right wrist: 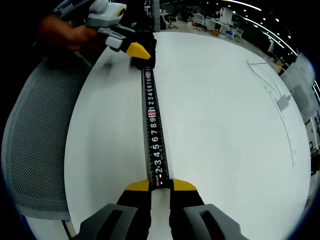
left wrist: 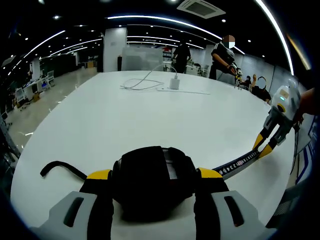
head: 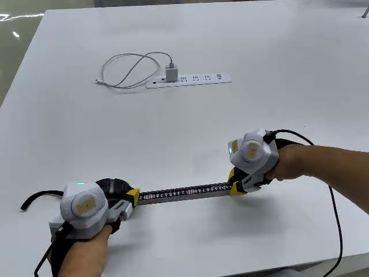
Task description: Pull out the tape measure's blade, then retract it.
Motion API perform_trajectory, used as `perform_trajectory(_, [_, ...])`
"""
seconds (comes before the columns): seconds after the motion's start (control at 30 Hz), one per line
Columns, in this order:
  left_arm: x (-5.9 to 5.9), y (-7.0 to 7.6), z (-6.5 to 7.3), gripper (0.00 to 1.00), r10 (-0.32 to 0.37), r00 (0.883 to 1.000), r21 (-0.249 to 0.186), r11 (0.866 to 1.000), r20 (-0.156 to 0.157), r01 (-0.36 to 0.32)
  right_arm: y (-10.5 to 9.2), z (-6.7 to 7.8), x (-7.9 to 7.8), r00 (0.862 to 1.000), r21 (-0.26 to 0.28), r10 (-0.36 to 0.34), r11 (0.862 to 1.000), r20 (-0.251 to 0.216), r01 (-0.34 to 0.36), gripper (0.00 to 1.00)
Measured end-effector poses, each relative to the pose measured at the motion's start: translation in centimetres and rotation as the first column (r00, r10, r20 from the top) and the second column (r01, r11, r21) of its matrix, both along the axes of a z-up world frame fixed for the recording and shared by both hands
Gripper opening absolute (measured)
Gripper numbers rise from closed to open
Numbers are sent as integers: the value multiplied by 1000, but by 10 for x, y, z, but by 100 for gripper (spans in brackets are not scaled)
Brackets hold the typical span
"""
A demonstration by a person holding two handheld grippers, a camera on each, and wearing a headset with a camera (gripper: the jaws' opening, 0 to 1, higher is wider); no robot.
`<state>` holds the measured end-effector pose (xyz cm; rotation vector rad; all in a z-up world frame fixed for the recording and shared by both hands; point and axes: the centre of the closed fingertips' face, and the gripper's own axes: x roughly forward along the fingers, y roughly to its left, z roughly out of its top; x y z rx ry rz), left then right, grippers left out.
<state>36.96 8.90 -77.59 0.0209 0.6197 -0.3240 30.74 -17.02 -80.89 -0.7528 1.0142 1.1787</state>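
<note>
The black tape measure case (head: 115,188) (left wrist: 155,180) sits on the white table, and my left gripper (head: 128,202) (left wrist: 155,174) is shut on it from both sides. Its blade (head: 183,193) (right wrist: 152,130) (left wrist: 236,164) runs out to the right, numbers up, low over the tabletop. My right gripper (head: 236,186) (right wrist: 160,185) is shut on the blade's end, yellow fingertips pinching the tip. In the right gripper view the case (right wrist: 142,47) lies at the far end of the blade. A black wrist strap (head: 36,198) (left wrist: 60,167) trails left from the case.
A white power strip (head: 190,79) with a plugged charger (head: 171,73) and a coiled white cable (head: 130,69) lies at the back of the table. The near table edge is just below my hands. A grey mesh chair (right wrist: 35,150) stands beside the table. People stand in the background (left wrist: 222,55).
</note>
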Motion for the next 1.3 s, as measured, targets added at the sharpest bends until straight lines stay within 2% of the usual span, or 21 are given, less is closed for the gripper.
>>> perform_trajectory(0.07, [0,0,0,61,0,1000,-5,1000,-2,0,0,0,0,1000,0,14,1000,2,-14,9])
perform_trajectory(0.57, [-1,0,0,61,-10,1000,-15,1000,-15,10,3,1,1,1000,26,-12,1000,-11,13,9])
perform_trajectory(0.63, [-1,0,0,61,-10,1000,-14,1000,-16,10,3,1,1,1000,26,11,1000,-1,-11,9])
perform_trajectory(0.8, [-1,0,0,61,-7,1000,-11,1000,-17,7,4,1,1,1000,21,22,1000,-2,-22,9])
perform_trajectory(0.97, [0,0,0,61,-8,1000,-11,1000,-18,8,6,0,1,1000,-2,28,1000,4,-28,9])
perform_trajectory(1.1, [0,0,0,61,-8,1000,-12,1000,-13,8,8,-1,1,999,-56,49,997,7,-49,9])
perform_trajectory(1.3, [-1,-1,0,61,-8,1000,-10,1000,-20,8,7,-1,2,1000,-46,17,999,-3,-17,9])
